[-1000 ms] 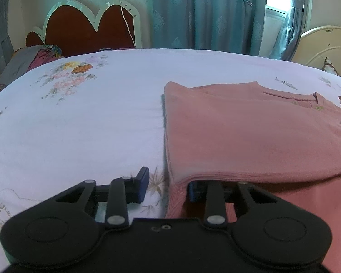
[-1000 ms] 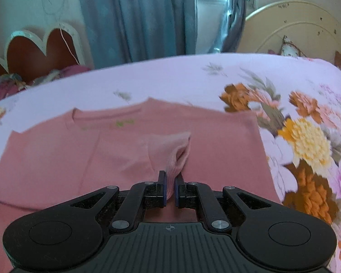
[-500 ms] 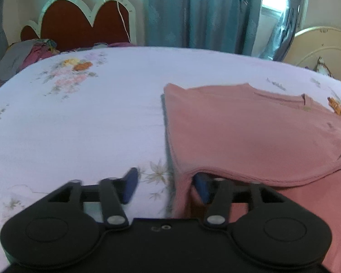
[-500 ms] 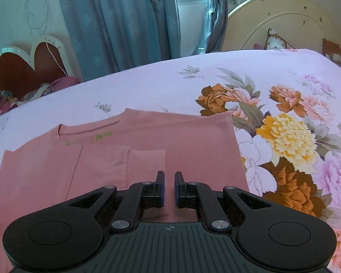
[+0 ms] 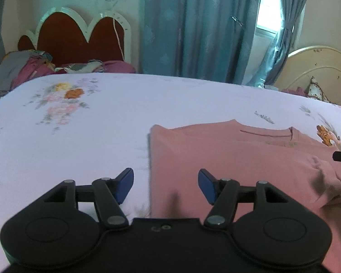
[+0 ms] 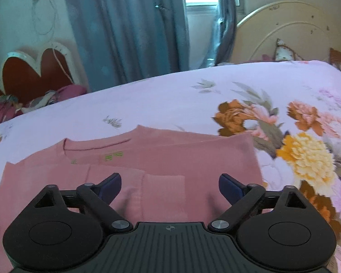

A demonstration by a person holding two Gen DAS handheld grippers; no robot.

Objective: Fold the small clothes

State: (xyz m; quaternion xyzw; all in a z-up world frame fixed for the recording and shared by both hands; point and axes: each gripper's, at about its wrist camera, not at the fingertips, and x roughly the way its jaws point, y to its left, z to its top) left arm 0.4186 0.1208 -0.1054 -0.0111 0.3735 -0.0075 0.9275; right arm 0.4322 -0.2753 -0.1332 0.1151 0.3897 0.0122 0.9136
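Pink knit, lying flat on the floral bedsheet [image 5: 102, 136]: the small shirt [image 5: 238, 159], sides already folded inward, neckline toward 12 o'clock in both views. Hovering above its left edge, the left gripper [image 5: 166, 184], jaws spread wide and gripping nothing, fold edge running between them. Hanging over the shirt's lower middle, the right gripper [image 6: 170, 188], jaws likewise wide apart and empty, tucked sleeve [image 6: 163, 188] lying just below (hem itself hidden under the gripper bodies).

Risks, judging from this:
- Pinching only the top layer at 6 o'clock, leaving the under layer behind and dragging the side folds open.
- Catching the bedsheet along with the knit at the left edge, sheet and shirt being so close there.
- Lifting unevenly between the two sides, skewing the next fold toward 3 or 9 o'clock.
- Disturbing the bunched sleeve end [image 5: 327, 182] at 3 o'clock in the left view, already puckering.
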